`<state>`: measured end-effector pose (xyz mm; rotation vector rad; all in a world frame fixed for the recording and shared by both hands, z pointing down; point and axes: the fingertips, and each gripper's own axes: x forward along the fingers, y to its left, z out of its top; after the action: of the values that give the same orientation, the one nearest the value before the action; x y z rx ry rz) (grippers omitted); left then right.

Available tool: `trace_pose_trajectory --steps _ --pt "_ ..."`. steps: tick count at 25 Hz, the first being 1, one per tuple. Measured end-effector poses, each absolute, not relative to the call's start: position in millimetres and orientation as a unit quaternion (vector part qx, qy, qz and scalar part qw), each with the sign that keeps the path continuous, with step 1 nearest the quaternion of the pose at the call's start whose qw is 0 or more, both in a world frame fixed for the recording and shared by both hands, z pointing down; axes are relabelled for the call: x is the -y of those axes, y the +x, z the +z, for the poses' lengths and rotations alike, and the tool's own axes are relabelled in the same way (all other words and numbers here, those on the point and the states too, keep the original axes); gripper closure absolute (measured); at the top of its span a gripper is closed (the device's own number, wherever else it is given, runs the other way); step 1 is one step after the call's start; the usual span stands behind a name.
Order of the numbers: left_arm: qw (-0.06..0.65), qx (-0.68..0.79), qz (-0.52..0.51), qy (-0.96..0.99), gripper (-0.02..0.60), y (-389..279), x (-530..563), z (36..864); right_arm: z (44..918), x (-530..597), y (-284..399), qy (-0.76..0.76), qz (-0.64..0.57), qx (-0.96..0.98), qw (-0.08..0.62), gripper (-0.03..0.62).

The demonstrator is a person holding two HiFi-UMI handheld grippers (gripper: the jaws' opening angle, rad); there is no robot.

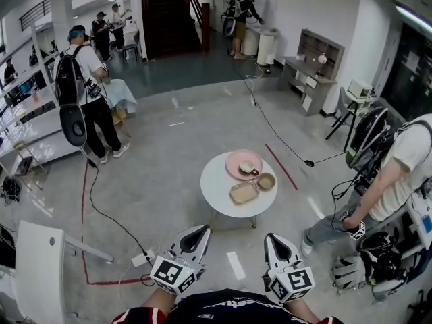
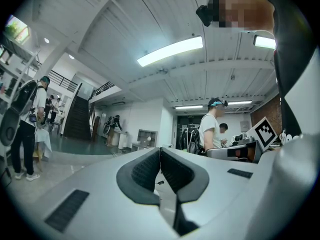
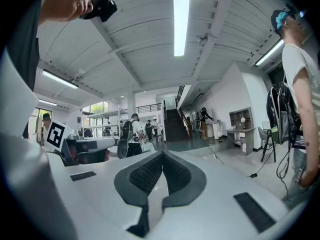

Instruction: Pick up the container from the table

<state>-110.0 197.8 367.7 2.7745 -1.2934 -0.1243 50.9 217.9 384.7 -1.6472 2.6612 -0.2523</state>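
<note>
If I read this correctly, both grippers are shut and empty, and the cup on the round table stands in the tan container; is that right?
Not quite: the head view shows the cup on the pink plate, not in the tan container. The left gripper and right gripper are indeed shut and empty.

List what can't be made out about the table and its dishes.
- Container: head view, too small to tell lid or contents.
- Cup and bowl: head view, too small to see what they hold.
- Table: in neither gripper view; both show only the room beyond.
</note>
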Motion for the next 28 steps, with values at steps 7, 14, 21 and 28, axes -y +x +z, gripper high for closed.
trace_pose_trajectory --steps 7,14,21,28 --pt "0.045 0.404 -0.03 0.913 0.557 -126.2 -202.6 386.7 401.0 -227.7 29.4 -0.538 -0.087 -0.839 0.0 0.592" --pt "0.05 0.396 -0.033 0.916 0.558 -143.1 -198.8 386.8 398.4 -228.7 13.1 -0.548 -0.078 -0.833 -0.004 0.592" --pt "0.055 0.385 -0.032 0.921 0.557 -137.8 -181.8 397.2 406.9 -212.7 14.2 -0.554 -0.083 -0.828 -0.002 0.592" --pt "0.05 0.389 -0.027 0.92 0.557 -128.0 -136.0 389.3 398.7 -162.7 23.7 -0.549 -0.086 -0.831 0.002 0.591"
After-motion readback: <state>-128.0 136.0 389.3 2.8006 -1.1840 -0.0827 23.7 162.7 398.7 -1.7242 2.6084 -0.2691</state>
